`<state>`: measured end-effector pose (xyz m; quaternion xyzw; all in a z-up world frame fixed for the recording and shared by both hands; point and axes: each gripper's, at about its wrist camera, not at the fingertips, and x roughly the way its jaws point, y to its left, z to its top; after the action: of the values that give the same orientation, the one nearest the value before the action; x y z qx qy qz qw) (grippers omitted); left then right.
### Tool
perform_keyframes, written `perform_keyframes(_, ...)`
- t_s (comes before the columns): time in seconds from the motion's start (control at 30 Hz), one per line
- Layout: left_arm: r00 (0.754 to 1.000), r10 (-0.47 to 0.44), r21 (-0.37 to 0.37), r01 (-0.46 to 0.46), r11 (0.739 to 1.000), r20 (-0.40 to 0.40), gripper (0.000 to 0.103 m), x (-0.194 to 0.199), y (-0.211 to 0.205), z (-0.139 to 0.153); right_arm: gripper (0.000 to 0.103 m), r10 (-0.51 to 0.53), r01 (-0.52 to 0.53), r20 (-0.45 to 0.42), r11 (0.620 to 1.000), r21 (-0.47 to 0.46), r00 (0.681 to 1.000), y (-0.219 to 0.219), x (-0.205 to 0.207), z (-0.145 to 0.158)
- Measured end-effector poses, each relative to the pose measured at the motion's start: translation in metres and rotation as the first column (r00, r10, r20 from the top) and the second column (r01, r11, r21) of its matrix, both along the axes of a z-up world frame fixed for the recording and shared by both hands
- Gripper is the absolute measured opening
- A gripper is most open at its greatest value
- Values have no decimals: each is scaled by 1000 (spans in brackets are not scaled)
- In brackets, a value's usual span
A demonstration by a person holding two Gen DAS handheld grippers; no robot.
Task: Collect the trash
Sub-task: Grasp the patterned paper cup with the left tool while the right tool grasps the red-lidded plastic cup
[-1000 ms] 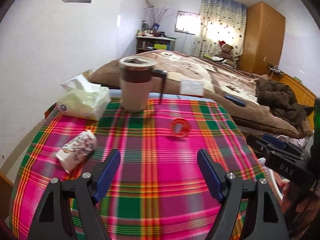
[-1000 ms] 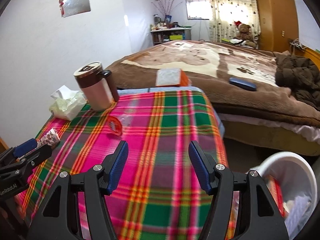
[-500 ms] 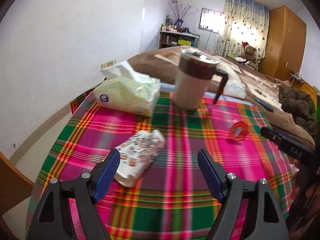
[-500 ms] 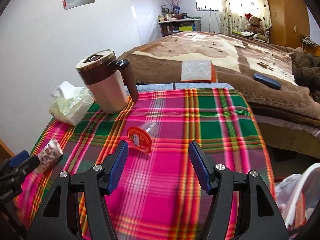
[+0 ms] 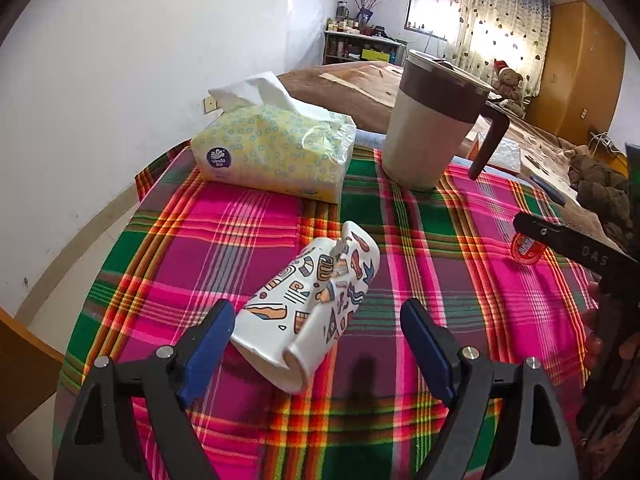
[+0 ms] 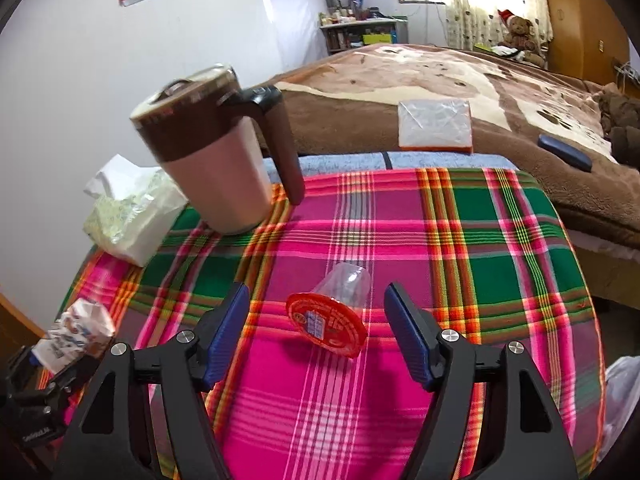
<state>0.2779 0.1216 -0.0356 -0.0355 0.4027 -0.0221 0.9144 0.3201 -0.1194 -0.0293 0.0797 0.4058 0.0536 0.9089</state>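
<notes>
A home bedroom: a blanket-covered bed (image 6: pixel 440 80), a wooden wardrobe (image 5: pixel 576 64), curtains (image 5: pixel 496 20), and a teddy bear (image 6: pixel 518 30).

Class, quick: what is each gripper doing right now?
Left gripper: open, jaws just widened around the crumpled paper cup, not gripping.
Right gripper: open, jaws just widened around the red-lidded plastic cup, not gripping.

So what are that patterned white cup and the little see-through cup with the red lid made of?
The patterned cup looks like matte paper: it is crushed flat with creases and a rolled rim. The small clear cup seems thin glossy plastic, since the cloth shows through it; its red lid looks like printed foil or film, hard to tell which.
</notes>
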Motion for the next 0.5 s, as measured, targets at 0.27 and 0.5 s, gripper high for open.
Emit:
perform_keyframes(0.27,999,8,-17,-8,1000,-44,86,7,6,-12,71,-43,42,-16,997,-64,999,4,4,-7)
perform_keyframes(0.5,999,-1,-44,-1,999,-51,74,9,0,-13,71,-66,65,-33,997,-33,997,-2,0,-8)
